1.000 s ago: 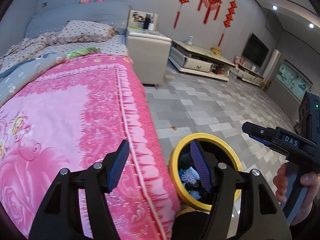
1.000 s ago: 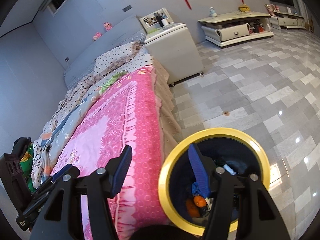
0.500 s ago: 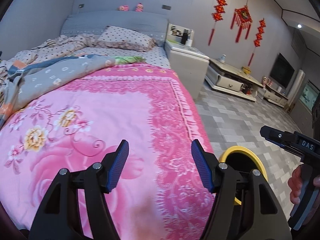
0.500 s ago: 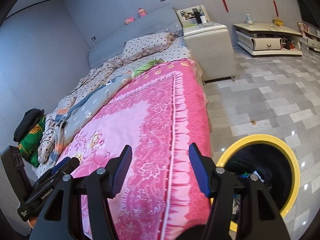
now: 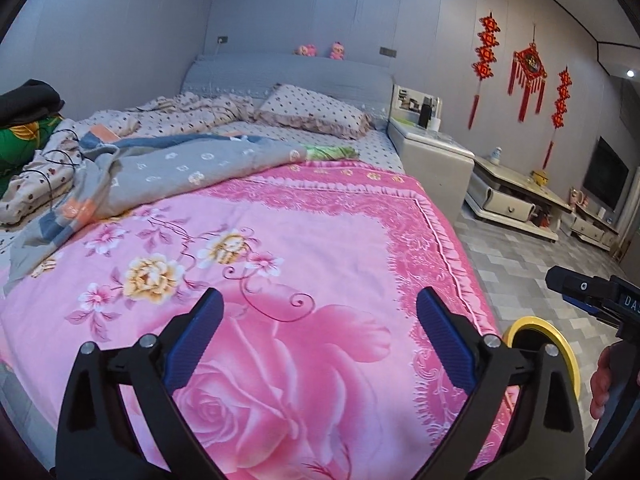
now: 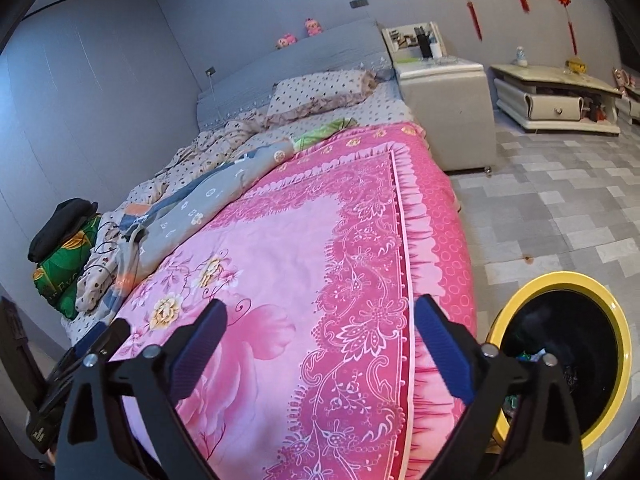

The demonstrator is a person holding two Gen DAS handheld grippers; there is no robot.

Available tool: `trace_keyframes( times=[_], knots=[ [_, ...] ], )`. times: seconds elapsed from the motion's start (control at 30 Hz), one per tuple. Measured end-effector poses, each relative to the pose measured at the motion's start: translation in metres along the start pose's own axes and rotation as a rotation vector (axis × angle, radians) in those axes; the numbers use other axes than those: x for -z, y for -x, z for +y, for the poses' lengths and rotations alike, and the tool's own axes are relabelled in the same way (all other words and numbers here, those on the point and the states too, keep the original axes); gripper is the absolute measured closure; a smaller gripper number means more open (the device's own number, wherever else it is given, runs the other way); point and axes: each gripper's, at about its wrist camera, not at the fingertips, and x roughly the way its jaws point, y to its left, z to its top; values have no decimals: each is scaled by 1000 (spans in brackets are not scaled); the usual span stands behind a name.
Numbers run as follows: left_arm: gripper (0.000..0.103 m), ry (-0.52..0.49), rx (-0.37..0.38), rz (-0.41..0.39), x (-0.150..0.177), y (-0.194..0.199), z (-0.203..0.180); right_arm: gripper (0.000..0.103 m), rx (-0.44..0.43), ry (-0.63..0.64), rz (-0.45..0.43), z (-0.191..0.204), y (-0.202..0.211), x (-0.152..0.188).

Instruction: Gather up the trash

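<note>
1. Left gripper (image 5: 320,320): jaws opening, spread wide, nothing between them. It sits over the pink floral blanket (image 5: 304,264) on the bed.
2. Right gripper (image 6: 320,328): jaws also opening, wide, nothing between them, above the blanket's patterned border near the bed's edge.
3. Trash bin (image 6: 560,352), yellow rim, dark inside, stands on the tiled floor (image 6: 560,200) just beside the bed, to the right of the right gripper. Some scraps visible inside; can't tell what they are.
4. Left view: only part of the bin's rim shows behind the left gripper's right finger; a hand (image 5: 600,384) holds the right gripper's handle at far right.
5. Grey quilt (image 5: 168,168) lies rumpled across the bed's upper half.
</note>
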Motion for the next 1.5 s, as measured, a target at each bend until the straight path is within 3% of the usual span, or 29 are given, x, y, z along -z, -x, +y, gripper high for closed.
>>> trace_keyframes(
  times=[0.27, 0.47, 0.77, 1.17, 1.5],
  knots=[
    [8, 18, 6, -69, 10, 26, 9, 8, 70, 33, -119, 12, 4, 20],
    [8, 4, -8, -157, 14, 46, -1, 8, 171, 59, -199, 18, 9, 35],
    [8, -9, 21, -198, 18, 62, -9, 8, 311, 64, -278, 15, 22, 46],
    [8, -6, 40, -227, 18, 73, -8, 8, 328, 122, -364, 31, 38, 55],
    [8, -4, 44, -225, 17, 74, -8, 8, 322, 109, -334, 29, 31, 54]
  ],
)
